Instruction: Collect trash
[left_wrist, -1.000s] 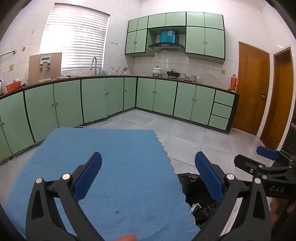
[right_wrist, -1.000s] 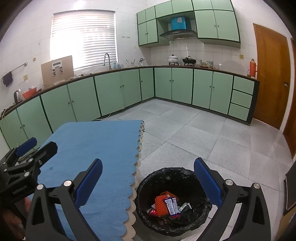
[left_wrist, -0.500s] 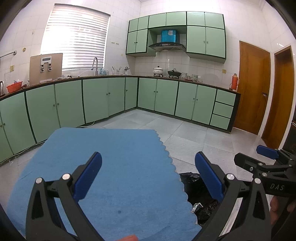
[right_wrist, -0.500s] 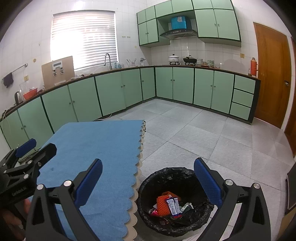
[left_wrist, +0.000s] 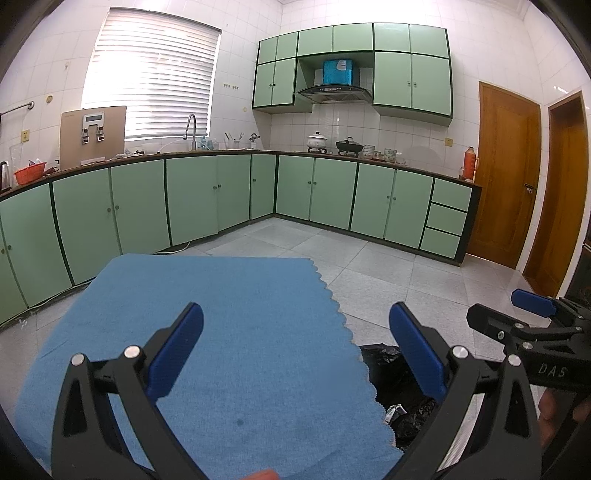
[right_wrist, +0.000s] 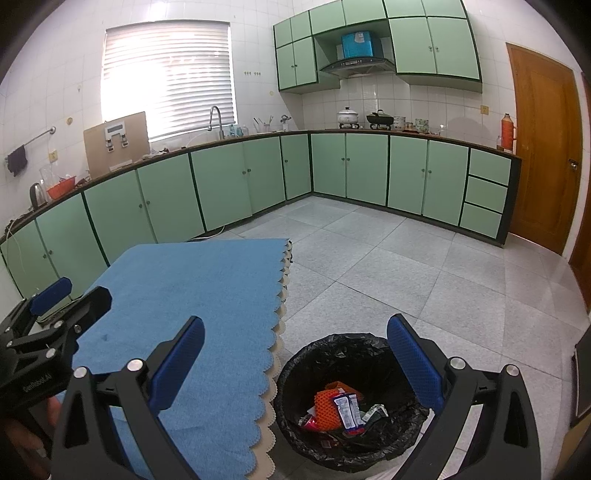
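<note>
A: Status of left gripper (left_wrist: 295, 347)?
B: Fingers spread wide, nothing between them. Held above blue cloth (left_wrist: 221, 332) covering the tabletop.

A: Status of right gripper (right_wrist: 295, 354)?
B: Fingers spread wide as well, nothing held. Poised over the trash bin (right_wrist: 295, 369) on the floor, just beside the scalloped cloth edge.

A: Location of trash?
B: Inside the bin's black liner: orange mesh sleeve (right_wrist: 327, 406), white wrapper (right_wrist: 347, 408), crumpled foil scrap (right_wrist: 375, 411), more scraps beneath, too small to identify. Small orange sliver (left_wrist: 260, 474) at bottom edge of left view, nature unclear. No other loose item visible on the cloth.

A: Progress estimate?
B: Probably near completion, pending a check of the orange sliver.

A: Handling properties?
B: Judged light, soft, easily crushed. Wrappers likely slick; foil likely to spring back. No fragility concern.

A: Recommended grasp point, if another piece appears?
B: Pinch across a raised fold or bunched middle, not a flat edge. Close fully; thin film slips from a loose hold. Avoid catching the cloth underneath.
</note>
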